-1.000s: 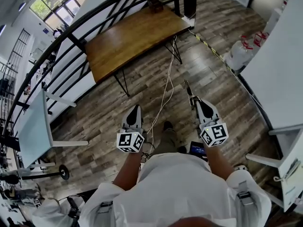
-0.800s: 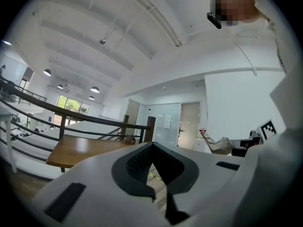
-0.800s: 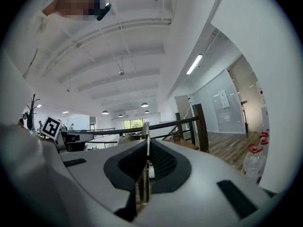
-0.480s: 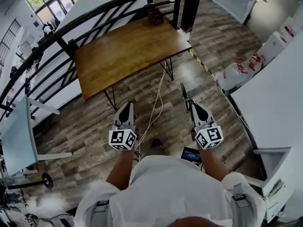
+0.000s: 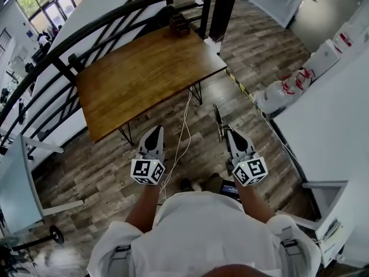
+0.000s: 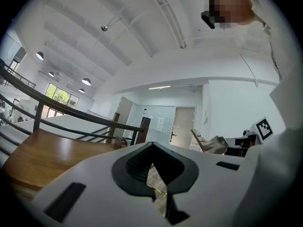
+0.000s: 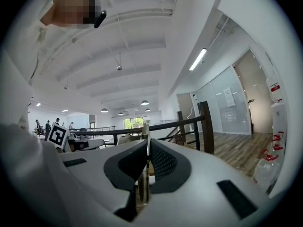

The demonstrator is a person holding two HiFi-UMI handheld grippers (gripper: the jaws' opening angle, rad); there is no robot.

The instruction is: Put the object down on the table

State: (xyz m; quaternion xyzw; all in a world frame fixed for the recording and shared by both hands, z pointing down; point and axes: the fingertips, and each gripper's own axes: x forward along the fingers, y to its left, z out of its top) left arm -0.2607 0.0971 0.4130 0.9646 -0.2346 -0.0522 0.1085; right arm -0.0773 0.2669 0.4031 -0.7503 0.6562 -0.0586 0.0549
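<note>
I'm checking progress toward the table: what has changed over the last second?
The person has walked closer to the wooden table, carrying both grippers forward. Unchanged: the right gripper stays shut on the thin flat object; the left gripper stays shut, holding nothing. Nothing was let go.

Kind of thin object (image 5: 217,120) in right gripper (image 5: 229,134) too slender to tell, small dark item (image 5: 179,23) on wooden table (image 5: 144,74) indistinct

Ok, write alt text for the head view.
The right gripper is shut on a thin flat object, the left gripper shut and empty, both held by a person over plank floor. A wooden table stands ahead, by a railing.
</note>
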